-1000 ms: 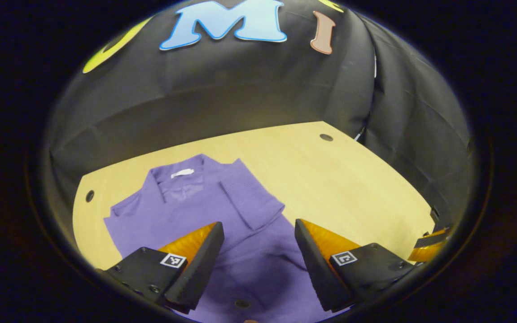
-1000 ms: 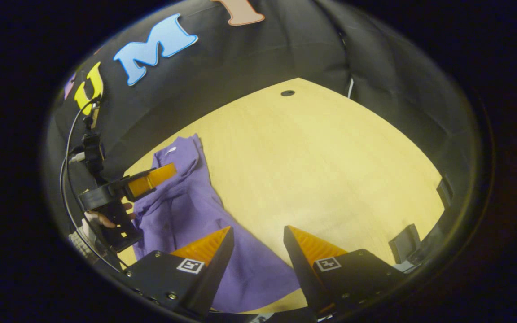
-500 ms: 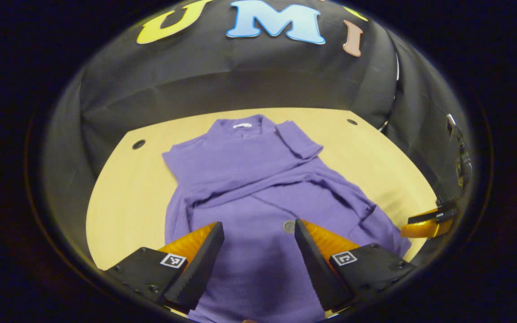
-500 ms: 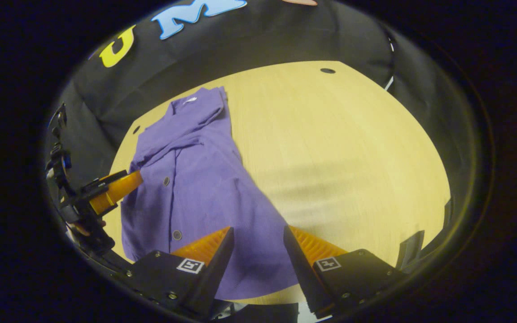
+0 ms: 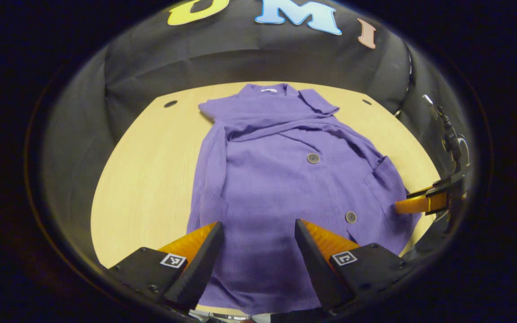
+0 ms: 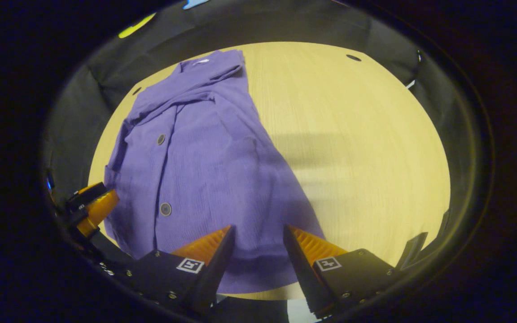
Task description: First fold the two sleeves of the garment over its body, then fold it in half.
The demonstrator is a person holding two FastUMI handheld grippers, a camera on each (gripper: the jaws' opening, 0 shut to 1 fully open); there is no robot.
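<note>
Purple cardigan lies flat on the table, collar at 12 o'clock, sleeves look folded across the chest. Half-fold not done. Left gripper and right gripper both wide open, empty, above the hem at 6 o'clock.

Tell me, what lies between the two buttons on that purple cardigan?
Only purple knit fabric: in the left gripper view the stretch between the upper button and lower button of the cardigan is bare.
</note>
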